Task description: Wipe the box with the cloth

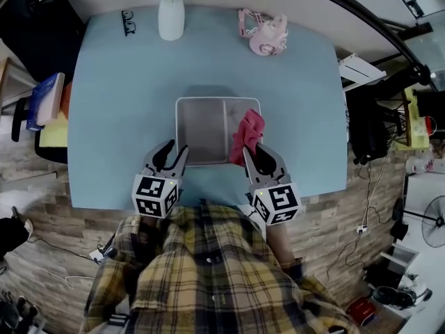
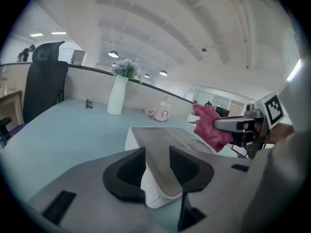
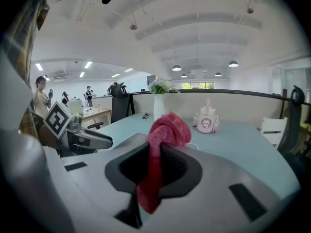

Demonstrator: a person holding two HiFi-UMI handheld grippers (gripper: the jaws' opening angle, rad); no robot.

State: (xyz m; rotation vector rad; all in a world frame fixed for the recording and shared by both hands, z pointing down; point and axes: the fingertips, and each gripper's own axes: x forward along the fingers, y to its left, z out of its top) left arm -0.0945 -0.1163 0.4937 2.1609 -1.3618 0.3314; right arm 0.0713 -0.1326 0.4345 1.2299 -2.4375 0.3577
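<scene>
1. The box (image 1: 201, 127), a flat one with a grey top and white sides, lies in the middle of the light blue desk (image 1: 118, 103), just in front of the person.
2. The left gripper (image 2: 156, 153) is at the near left corner of the box. In the left gripper view its two jaws are pressed on this corner, with the grey top and the white side between them.
3. The right gripper (image 3: 155, 152) is at the near right side of the box. Its jaws are pinching the pink-red cloth (image 1: 247, 132), and a tail of cloth hangs down between them.
4. The bunched upper part of the cloth stands above the jaws and is over the right edge of the box. I cannot tell whether it touches the top.
5. At the far edge of the desk, well apart from the box, are a white vase (image 1: 171, 16) with pale flowers, a pair of dark glasses (image 1: 128, 21) to its left, and a small pink bottle (image 1: 264, 33) to its right.
6. The person's checked shirt (image 1: 201, 270) fills the lower part of the head view.
</scene>
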